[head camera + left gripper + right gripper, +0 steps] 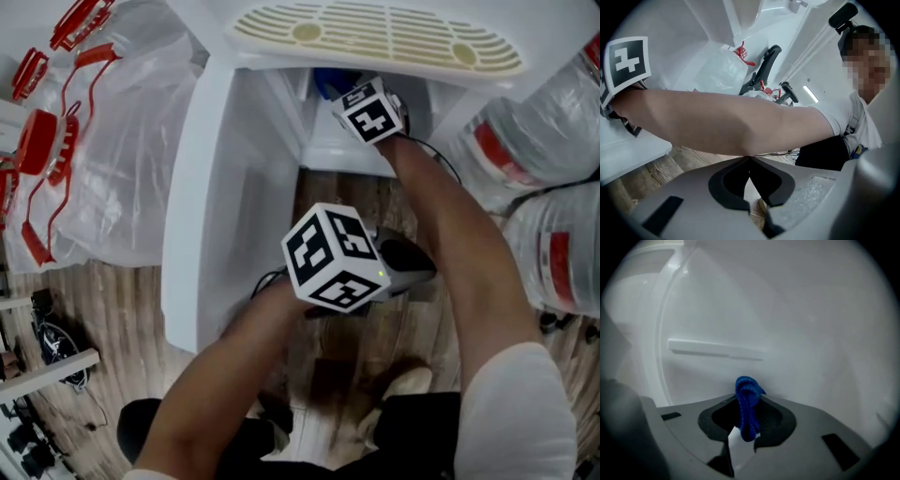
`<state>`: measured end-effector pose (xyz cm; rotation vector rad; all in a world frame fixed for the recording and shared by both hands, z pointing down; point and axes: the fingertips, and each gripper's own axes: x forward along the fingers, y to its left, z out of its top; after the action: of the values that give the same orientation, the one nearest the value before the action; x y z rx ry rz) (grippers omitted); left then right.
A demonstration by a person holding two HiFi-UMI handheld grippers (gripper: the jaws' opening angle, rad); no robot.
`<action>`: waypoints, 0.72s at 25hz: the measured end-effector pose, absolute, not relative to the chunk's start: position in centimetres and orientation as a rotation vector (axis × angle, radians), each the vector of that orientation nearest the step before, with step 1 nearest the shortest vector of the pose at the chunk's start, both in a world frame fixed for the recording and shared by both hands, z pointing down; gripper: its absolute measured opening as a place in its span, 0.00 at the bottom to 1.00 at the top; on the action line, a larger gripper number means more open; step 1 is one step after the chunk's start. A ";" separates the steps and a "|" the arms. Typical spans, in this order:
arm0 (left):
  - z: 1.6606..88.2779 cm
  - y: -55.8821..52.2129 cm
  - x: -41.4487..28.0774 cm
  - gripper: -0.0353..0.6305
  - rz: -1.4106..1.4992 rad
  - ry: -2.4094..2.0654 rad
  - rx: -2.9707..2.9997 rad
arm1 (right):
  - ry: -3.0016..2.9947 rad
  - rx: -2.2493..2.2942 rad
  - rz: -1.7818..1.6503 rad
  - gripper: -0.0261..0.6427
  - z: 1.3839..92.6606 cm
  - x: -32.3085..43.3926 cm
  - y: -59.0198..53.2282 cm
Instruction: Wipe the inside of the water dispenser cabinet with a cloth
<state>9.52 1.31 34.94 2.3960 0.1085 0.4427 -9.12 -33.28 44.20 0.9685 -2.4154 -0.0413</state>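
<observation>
**Cloth inside the cabinet, wipe in hand**

The water dispenser cabinet point(272, 112) stands with its door point(202, 187) swung wide over the wooden floor point(112, 309), under the slotted drip grille point(375, 37). Big water bottles point(544, 159) lie to its right.

The right gripper point(748, 395) reaches deep into the opening. Its jaws are pinched on a bunched blue cloth point(747, 411), whose tip pokes out toward the pale inner wall point(797, 310).

The left gripper point(749, 158) hangs outside, below the person's right forearm point(731, 124). Its tips are pressed together on nothing, and bare floor shows through the gap behind them.

This looks like the wiping step itself. The next move probably calls for pressing the cloth flat to the wall and sweeping it sideways, including along the narrow ledge point(715, 348) and into the corners.

I cannot tell whether the cloth touches the wall yet. In the head view the right gripper's marker cube point(372, 110) hides its jaws. The cabinet interior is dim, and only a small wad of cloth shows, so its full size is unknown.
</observation>
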 end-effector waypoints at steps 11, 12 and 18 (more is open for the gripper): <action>34.7 2.3 9.3 0.05 0.433 0.109 2.380 | -2.529 0.778 -0.021 0.17 44.6 -10.3 -26.9; 34.7 2.4 9.3 0.05 0.440 0.114 2.377 | -2.536 0.747 -0.020 0.17 44.7 -10.4 -26.1; 35.1 2.6 9.5 0.05 0.444 0.109 2.354 | -2.626 0.625 -0.002 0.17 43.5 -9.9 -23.3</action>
<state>9.48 2.59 35.12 2.3543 0.1088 0.4441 -9.87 -23.27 43.47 0.6254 -2.6261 -0.0019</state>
